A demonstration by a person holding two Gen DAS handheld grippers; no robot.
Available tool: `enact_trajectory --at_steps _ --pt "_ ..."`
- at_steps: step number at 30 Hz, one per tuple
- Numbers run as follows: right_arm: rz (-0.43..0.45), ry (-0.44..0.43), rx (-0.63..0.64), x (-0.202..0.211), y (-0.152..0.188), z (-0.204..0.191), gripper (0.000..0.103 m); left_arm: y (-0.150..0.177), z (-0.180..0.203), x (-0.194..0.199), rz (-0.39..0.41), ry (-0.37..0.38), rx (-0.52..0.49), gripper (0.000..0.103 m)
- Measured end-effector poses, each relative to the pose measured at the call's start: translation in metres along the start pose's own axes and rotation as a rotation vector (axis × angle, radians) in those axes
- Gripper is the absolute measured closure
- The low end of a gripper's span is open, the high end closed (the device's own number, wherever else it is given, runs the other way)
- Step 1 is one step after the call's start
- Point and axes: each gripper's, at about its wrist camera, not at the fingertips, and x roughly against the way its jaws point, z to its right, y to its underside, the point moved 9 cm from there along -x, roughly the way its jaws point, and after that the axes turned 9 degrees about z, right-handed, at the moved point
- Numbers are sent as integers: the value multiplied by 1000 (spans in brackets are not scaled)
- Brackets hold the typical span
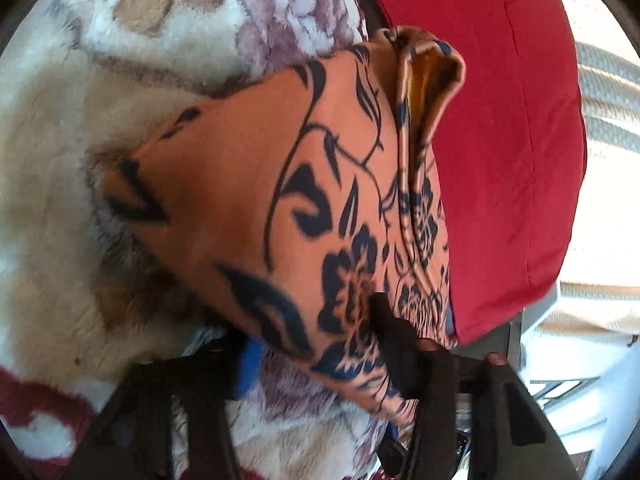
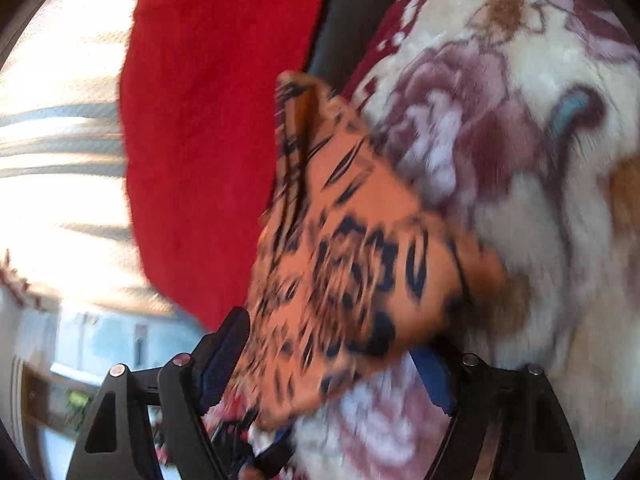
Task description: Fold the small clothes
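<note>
An orange garment with a dark floral print (image 1: 280,200) is held up off a fluffy floral blanket (image 1: 60,160). In the left wrist view my left gripper (image 1: 320,364) has its fingers spread wide, with the cloth's lower edge draped over the right finger (image 1: 400,352). In the right wrist view the same garment (image 2: 352,272) hangs blurred between the fingers of my right gripper (image 2: 332,368), whose blue-padded left finger (image 2: 224,356) and right finger (image 2: 434,380) stand apart around the cloth. The blanket (image 2: 520,160) lies behind.
A red pillow (image 1: 500,140) lies at the blanket's edge, also in the right wrist view (image 2: 208,120). Beyond it is a bright striped window area (image 1: 608,100) and room furniture (image 2: 80,360).
</note>
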Motion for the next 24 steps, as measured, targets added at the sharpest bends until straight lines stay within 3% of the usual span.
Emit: enact_trajectory --at_steps 2,3,4,5,7,9,12,14,16,20,22,24 --pt "40 50 54 -11 -7 -8 27 -4 -3 -8 2 -14 38 72" --pt "43 75 94 -18 -8 -12 44 -5 -4 -9 1 -16 53 74" --pt "25 94 111 -31 -6 -12 80 -8 -3 -11 2 -26 67 77" --pt "-17 82 74 -43 -3 -8 86 -9 -1 -11 2 -35 69 80" --pt "-18 62 -13 -48 -8 -8 87 -14 8 -9 -4 -66 50 84" --pt "27 -6 5 -42 -26 -44 87 -20 41 -6 -17 -60 15 85" --pt "125 -159 155 -19 -43 -124 87 -46 122 15 44 66 -82 85" --pt "174 -211 244 -6 -42 -149 87 -63 166 33 133 141 -173 85" --pt "131 -145 245 -13 -33 -132 87 -62 163 30 139 107 -180 85" --pt "112 -75 184 -15 -19 -90 87 -34 93 -10 -23 -25 -50 86" --pt "118 -70 155 -6 -15 -77 87 -21 82 -17 -31 -57 -65 86" --pt "139 -58 176 1 -16 -72 87 -13 89 -18 -29 -41 -84 86"
